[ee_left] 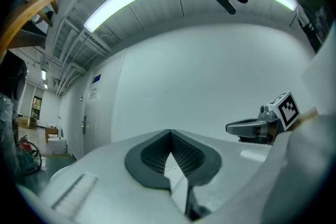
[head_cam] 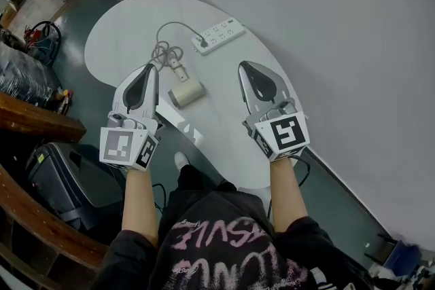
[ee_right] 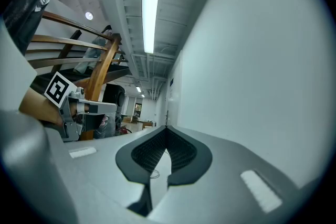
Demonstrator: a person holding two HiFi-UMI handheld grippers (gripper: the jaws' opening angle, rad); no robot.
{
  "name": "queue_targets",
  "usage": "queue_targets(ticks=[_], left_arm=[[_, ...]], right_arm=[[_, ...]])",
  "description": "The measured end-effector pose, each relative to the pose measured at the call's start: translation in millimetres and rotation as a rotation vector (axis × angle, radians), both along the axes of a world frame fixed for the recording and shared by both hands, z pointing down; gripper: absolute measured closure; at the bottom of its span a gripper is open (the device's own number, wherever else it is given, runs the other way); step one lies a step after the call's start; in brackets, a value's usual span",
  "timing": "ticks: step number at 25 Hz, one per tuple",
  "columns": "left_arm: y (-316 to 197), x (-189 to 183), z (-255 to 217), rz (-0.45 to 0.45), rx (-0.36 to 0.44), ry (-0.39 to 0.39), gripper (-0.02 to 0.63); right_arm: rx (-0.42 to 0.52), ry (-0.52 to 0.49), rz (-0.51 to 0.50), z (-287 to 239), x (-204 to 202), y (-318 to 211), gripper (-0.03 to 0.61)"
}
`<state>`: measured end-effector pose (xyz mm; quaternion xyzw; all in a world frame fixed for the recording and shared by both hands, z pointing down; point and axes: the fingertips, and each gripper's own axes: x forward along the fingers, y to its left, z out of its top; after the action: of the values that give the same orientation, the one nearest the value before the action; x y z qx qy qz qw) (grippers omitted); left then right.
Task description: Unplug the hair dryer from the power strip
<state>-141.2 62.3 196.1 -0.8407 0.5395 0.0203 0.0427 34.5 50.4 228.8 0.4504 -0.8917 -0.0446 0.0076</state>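
Hair dryer [head_cam: 185, 93] lies on the white table [head_cam: 122, 30], between the two grippers and closer to the left gripper [head_cam: 151, 68]. Its cord [head_cam: 163, 51] curls up to the power strip [head_cam: 217, 35], where the plug [head_cam: 202, 43] sits at one end. The left gripper and the right gripper [head_cam: 243, 66] both point forward over the table, with jaws pressed together and holding nothing.

Power strip [head_cam: 217, 36] at far edge of table [head_cam: 122, 30], hair dryer [head_cam: 186, 93] nearer, cord [head_cam: 163, 51] between

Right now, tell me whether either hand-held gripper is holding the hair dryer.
No: the hair dryer lies on the table between the left hand-held gripper and the right hand-held gripper, clear of both.
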Motion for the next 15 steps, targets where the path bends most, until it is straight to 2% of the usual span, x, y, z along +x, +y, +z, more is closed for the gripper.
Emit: queue_targets(ticks=[15], left_arm=[[-56.1, -47.7, 33.3, 0.044, -0.058, 0.035, 0.614]], right_arm=[[-0.051, 0.036, 0.027, 21.1, -53.4, -47.7, 0.569]])
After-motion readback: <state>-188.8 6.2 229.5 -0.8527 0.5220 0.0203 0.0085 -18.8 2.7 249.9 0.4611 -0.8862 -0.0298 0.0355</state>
